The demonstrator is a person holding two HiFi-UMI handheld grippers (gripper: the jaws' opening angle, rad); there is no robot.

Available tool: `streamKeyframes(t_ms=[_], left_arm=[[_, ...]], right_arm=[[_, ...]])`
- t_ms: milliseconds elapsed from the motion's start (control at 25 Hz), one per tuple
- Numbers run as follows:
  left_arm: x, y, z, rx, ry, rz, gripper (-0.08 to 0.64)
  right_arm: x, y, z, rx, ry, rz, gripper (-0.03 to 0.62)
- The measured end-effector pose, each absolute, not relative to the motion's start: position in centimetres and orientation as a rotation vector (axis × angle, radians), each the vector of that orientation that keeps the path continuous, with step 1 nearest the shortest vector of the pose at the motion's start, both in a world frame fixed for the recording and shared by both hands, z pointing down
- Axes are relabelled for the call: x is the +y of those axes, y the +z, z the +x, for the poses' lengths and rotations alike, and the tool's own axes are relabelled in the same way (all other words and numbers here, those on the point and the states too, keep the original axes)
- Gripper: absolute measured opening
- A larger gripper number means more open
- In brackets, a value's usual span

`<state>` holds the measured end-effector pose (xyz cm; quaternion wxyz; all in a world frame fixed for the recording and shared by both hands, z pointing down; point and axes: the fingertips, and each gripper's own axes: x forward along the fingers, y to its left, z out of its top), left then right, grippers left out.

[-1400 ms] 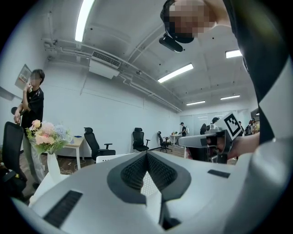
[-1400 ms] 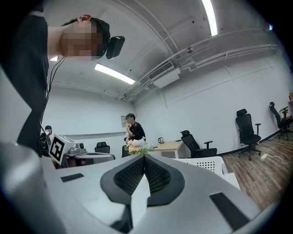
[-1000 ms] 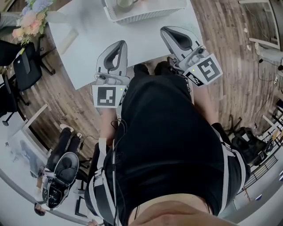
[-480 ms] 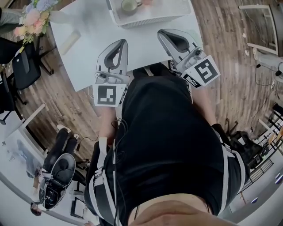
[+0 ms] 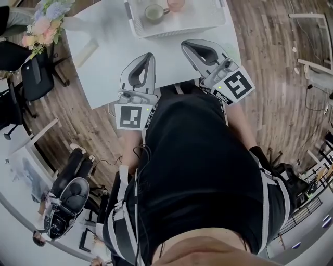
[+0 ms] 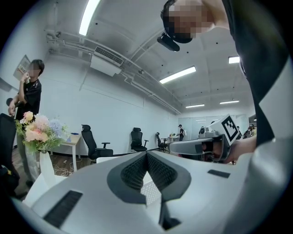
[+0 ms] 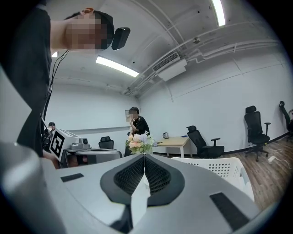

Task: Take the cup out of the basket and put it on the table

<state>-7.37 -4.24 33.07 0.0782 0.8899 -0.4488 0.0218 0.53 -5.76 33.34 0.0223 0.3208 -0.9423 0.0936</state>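
- Head view: the step in hand looked like the approach, with nothing lifted yet.
  - The green cup [image 5: 153, 11] sat in the left part of the white basket [image 5: 177, 28], at the far side of the table [image 5: 104, 67].
  - A pink cup [image 5: 177, 4] stood just beside it on the right, and either could be the one meant.
  - The left gripper [image 5: 147, 56] and the right gripper [image 5: 188, 45] both hung over the near part of the table. They pointed toward the basket but were short of it and touched nothing.
- Left gripper view: the left gripper [image 6: 147, 153] had its jaws closed tip to tip, with nothing caught between them.
  - Only the small shaped hollow behind the tips showed pale background.
  - The right gripper [image 6: 201, 146] was visible off to the right, and a vase of flowers [image 6: 39, 130] to the left.
  - No cup showed here.
- Right gripper view: the right gripper [image 7: 144, 157] was likewise pressed fully together and empty.
  - The perforated wall of the basket [image 7: 219, 167] stood near, ahead and to the right, and it hid the cups inside.
  - The flowers [image 7: 139, 144] stood beyond the jaw tips.
  - The next move probably called for one gripper to spread its jaws and reach over the rim. It would then come down on a cup's wall or handle and carry it out onto bare table.
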Motion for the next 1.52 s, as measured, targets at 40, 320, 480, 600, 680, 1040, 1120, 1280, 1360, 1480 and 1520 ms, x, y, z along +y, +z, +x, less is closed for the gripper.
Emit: streamKeyframes(t_ms=[40,320,480,600,680,1040,1120,1280,1360,1480,1520], left_arm=[[-4.4,33.2,-7.2,-1.348,0.069,2.658,0.020],[-5.1,33.7,-6.2,-1.392,0.091,2.627,0.020],[-5.7,34.2,-6.2,-1.394,0.102,2.615,0.020],[-5.8,34.7,-6.1,-1.395,0.139,2.592,0.020],[-5.9,34.8,-6.0,-1.401,0.158,2.576,0.020],[-5.6,35.0,-5.5,-1.391,0.140,2.586,0.020],[-5.7,35.0,-5.6,-1.391,0.137,2.579,0.020],[-5.8,35.1,-6.0,-1.400,0.130,2.576,0.020],[-5.8,35.1,-6.2,-1.412,0.129,2.569,0.020],[-5.6,35.1,-6.4,-1.421,0.134,2.557,0.020],[-5.5,35.0,-6.5,-1.424,0.136,2.556,0.020]], right_arm=[[-6.0,33.6,0.6,-2.918,0.296,0.985,0.018],[-7.5,34.8,1.4,-2.918,0.312,0.921,0.018],[-8.6,35.7,1.0,-2.898,0.275,0.872,0.018],[-9.2,36.2,1.0,-2.868,0.234,0.834,0.018],[-9.7,36.4,1.0,-2.856,0.214,0.803,0.018],[-12.2,38.2,-0.4,-2.756,0.112,0.627,0.020],[-13.1,38.8,-1.0,-2.714,0.062,0.586,0.021],[-15.2,39.8,-1.8,-2.648,-0.024,0.541,0.026],[-16.1,40.4,-2.2,-2.625,-0.042,0.513,0.032],[-17.1,41.1,-2.6,-2.596,-0.061,0.477,0.063],[-17.4,41.3,-2.7,-2.590,-0.066,0.469,0.067]])
